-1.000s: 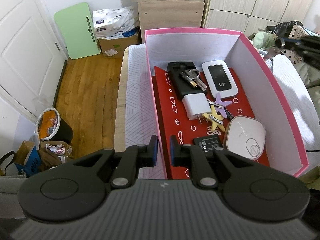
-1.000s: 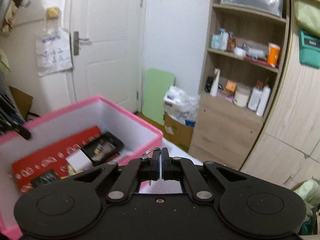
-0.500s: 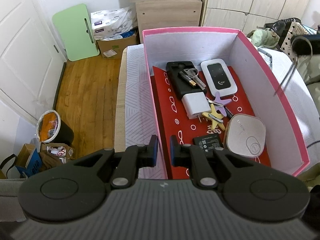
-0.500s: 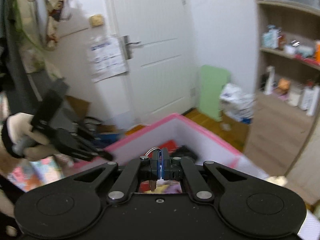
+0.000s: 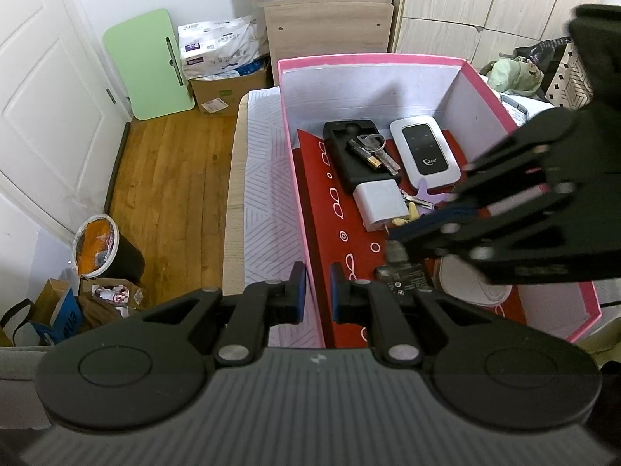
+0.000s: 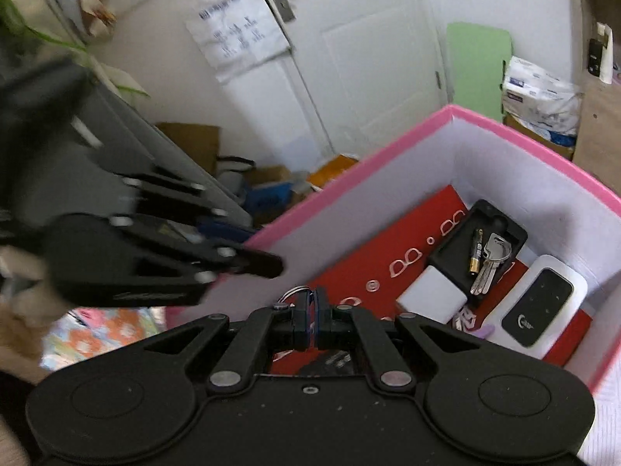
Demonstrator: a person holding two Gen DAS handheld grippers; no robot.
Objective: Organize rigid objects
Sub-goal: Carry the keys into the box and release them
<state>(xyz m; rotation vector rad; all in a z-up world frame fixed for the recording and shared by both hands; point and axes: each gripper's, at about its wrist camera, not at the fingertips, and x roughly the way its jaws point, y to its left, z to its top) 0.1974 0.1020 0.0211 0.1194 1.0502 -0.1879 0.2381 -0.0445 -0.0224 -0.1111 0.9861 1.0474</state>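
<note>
the step in hand looks like a drop-off: the right hand-held gripper [image 6: 312,320] reaches into the pink box [image 5: 372,58], low over its red floor, with a key on a wire ring [image 6: 297,294] between its pads. its jaws have just been opening, though only a narrow slit shows and the ring still sits between them, so whether the key is gripped or already free i cannot tell. the key looks like small silvery metal, mostly hidden by the fingers. the next move, i judge, calls for spreading the jaws further so the key falls onto bare red floor near the box's front, then lifting clear of the box wall. the left hand-held gripper [image 5: 314,291] hangs at the box's front left wall, its jaws nearly pressed together on nothing. inside the box another bunch of keys [image 6: 487,262] lies in a black tray [image 6: 450,256] toward the back, beside a white router [image 6: 537,306]
</note>
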